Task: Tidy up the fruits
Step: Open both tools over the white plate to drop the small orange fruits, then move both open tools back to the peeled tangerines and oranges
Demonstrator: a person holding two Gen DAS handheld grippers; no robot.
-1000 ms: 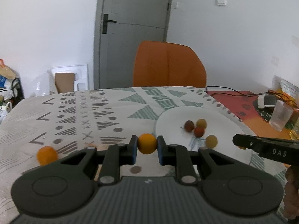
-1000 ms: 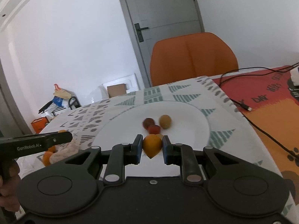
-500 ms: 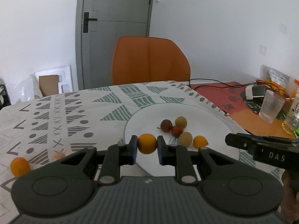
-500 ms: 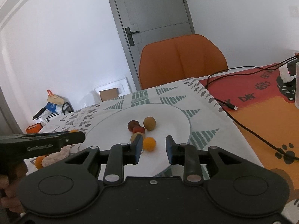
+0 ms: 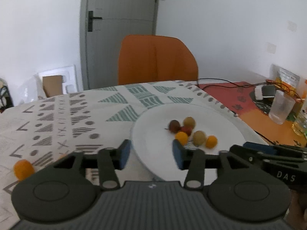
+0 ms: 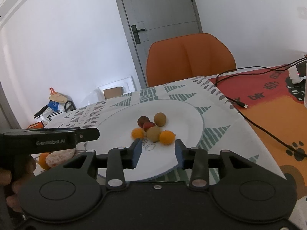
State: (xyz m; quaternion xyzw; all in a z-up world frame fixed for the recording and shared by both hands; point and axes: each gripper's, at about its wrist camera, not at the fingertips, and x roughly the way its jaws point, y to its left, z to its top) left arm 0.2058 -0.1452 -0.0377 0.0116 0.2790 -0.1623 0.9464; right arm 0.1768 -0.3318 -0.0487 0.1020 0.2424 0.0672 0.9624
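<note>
Your plate (image 6: pixel 115 118) sits on the table (image 6: pixel 216 134) holding six clustered fruits (image 6: pixel 152 133), a chair (image 6: pixel 190 57) behind, one fruit (image 5: pixel 23 169) left.

White walls, grey door (image 5: pixel 120 32), orange chair (image 5: pixel 156 59).

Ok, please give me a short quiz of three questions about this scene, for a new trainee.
1. How many fruits lie on the plate?
2. True or false: the left hand-held gripper is shut on an orange fruit.
3. Where are fruits not yet on the plate: A) on the chair, B) on the cloth to the left of the plate, C) in the cup?

Key:
1. Six: two orange, two tan, one dark, one red.
2. False; both the left and the right hand-held gripper are open and hold nothing.
3. B; one orange fruit shows there in the left view.
</note>
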